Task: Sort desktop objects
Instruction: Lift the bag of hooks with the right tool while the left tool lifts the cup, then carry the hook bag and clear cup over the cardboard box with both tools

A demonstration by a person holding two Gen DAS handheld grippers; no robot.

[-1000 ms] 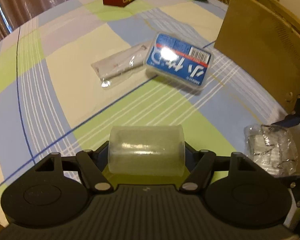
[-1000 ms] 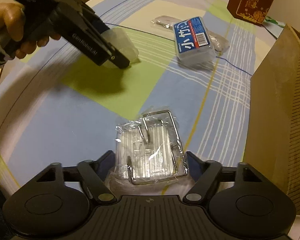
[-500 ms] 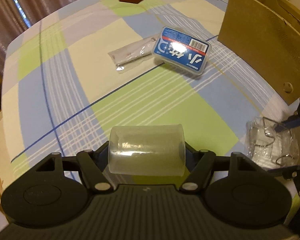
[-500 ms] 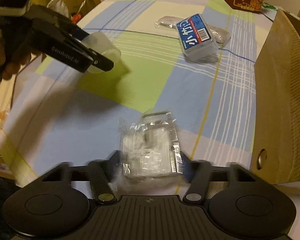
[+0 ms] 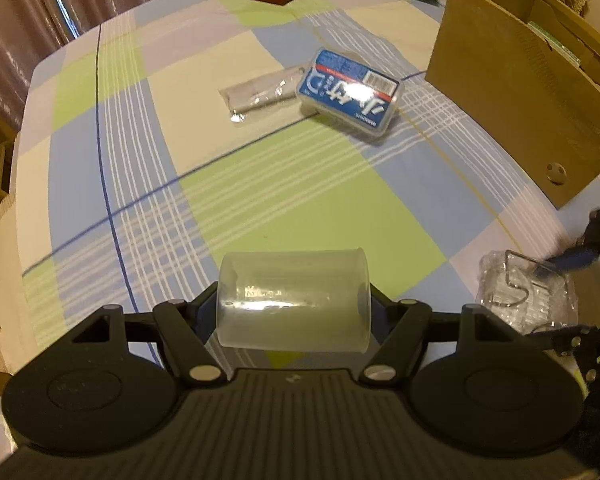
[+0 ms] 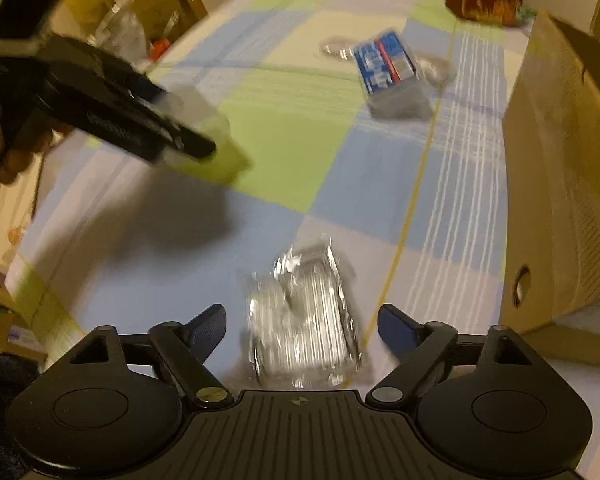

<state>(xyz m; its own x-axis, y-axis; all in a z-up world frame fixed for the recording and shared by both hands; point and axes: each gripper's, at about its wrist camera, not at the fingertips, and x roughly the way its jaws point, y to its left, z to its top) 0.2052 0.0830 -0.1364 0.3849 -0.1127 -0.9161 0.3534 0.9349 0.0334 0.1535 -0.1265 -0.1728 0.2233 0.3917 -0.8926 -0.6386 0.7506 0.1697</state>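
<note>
Checked cloth covers the desk, w/ a cardboard box at its right edge. Left hand-held gripper clamps a clear plastic cup sideways, above the cloth. Right hand-held gripper is opening; wrapped wire rack lies between its jaws, pads apart from it, near the box.
</note>
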